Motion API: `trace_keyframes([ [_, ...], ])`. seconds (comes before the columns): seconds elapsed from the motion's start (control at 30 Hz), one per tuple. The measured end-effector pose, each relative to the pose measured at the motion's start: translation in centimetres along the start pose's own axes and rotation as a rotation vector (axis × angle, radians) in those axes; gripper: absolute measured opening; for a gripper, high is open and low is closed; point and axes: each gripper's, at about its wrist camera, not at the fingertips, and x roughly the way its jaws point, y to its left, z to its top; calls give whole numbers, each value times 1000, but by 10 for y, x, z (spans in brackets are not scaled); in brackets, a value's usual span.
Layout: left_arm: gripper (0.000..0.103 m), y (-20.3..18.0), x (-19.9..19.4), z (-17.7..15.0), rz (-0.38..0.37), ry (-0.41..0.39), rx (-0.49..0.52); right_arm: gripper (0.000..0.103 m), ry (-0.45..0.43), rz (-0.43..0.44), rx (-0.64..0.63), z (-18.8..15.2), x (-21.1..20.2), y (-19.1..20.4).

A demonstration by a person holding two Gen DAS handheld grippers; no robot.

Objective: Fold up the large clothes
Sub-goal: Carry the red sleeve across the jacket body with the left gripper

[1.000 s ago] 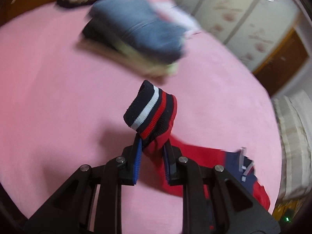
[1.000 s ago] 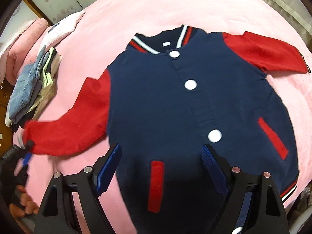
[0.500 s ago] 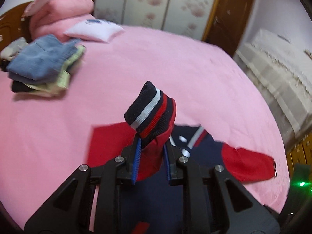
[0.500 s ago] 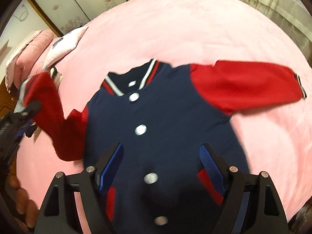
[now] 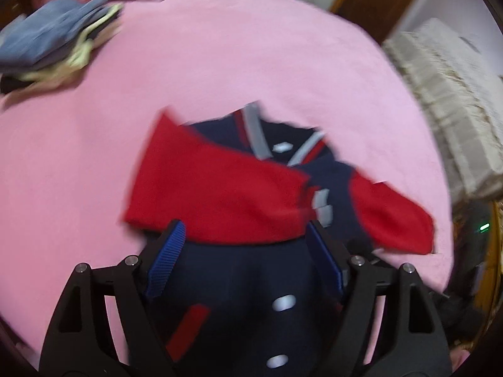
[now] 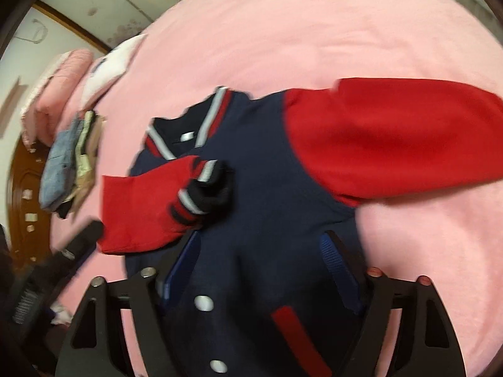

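Nearest, the left gripper (image 5: 243, 257) stands wide open and holds nothing; half a second ago it pinched the striped cuff (image 6: 201, 188). The right gripper (image 6: 261, 270) is also wide open and empty. The jacket (image 6: 267, 194) lies flat on the pink bed (image 6: 314, 31), its left sleeve (image 5: 220, 194) now folded across the chest. Far left sits a clothes pile (image 5: 47, 44).

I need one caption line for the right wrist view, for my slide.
Open right gripper above a navy jacket, one red sleeve folded across, the other sleeve spread on the pink bed.
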Motion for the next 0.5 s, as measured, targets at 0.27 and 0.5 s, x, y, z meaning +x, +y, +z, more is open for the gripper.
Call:
trace_keyframes([
  [0.27, 77, 80, 6, 1, 171, 13, -90, 48, 56, 101, -33, 13, 74, 47],
  [0.5, 76, 96, -14, -2, 175, -2, -111, 20, -25, 107, -81, 17, 89, 77],
])
